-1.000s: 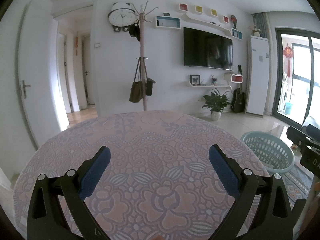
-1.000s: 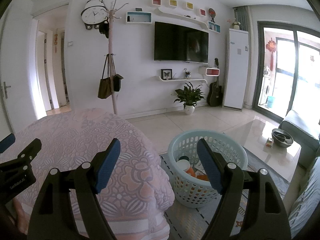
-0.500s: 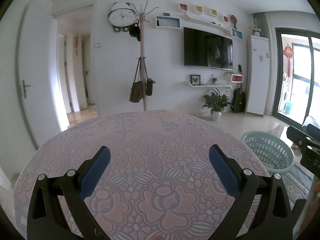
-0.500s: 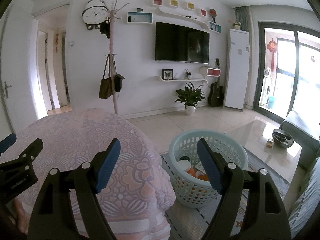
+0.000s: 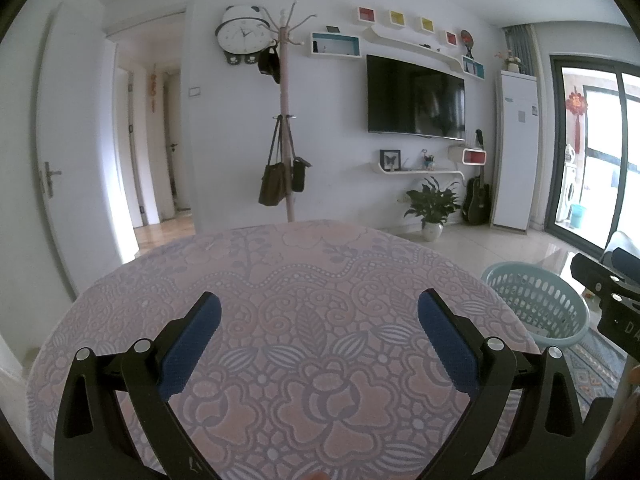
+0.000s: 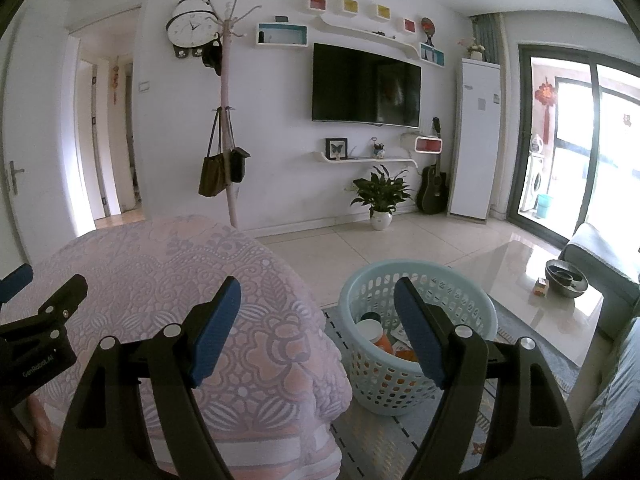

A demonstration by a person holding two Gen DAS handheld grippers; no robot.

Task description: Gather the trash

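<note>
A pale blue plastic basket (image 6: 460, 376) stands on the floor to the right of the round table (image 6: 160, 272); it holds trash, among it a white-lidded orange container (image 6: 376, 334) and flat wrappers. The basket also shows in the left wrist view (image 5: 536, 304). My left gripper (image 5: 318, 316) is open and empty above the pink patterned tablecloth (image 5: 300, 280). My right gripper (image 6: 318, 300) is open and empty, held over the table's right edge, with the basket just beyond its right finger. No trash shows on the table.
A glass coffee table (image 6: 540, 280) with a dark bowl (image 6: 566, 278) stands right of the basket, a sofa edge (image 6: 616, 400) beyond it. A patterned rug (image 6: 384, 440) lies under the basket. A coat stand (image 6: 228, 152) and potted plant (image 6: 380, 196) stand by the far wall.
The right gripper has shifted very slightly; the view moved a little. The left gripper has not moved. Both stay open.
</note>
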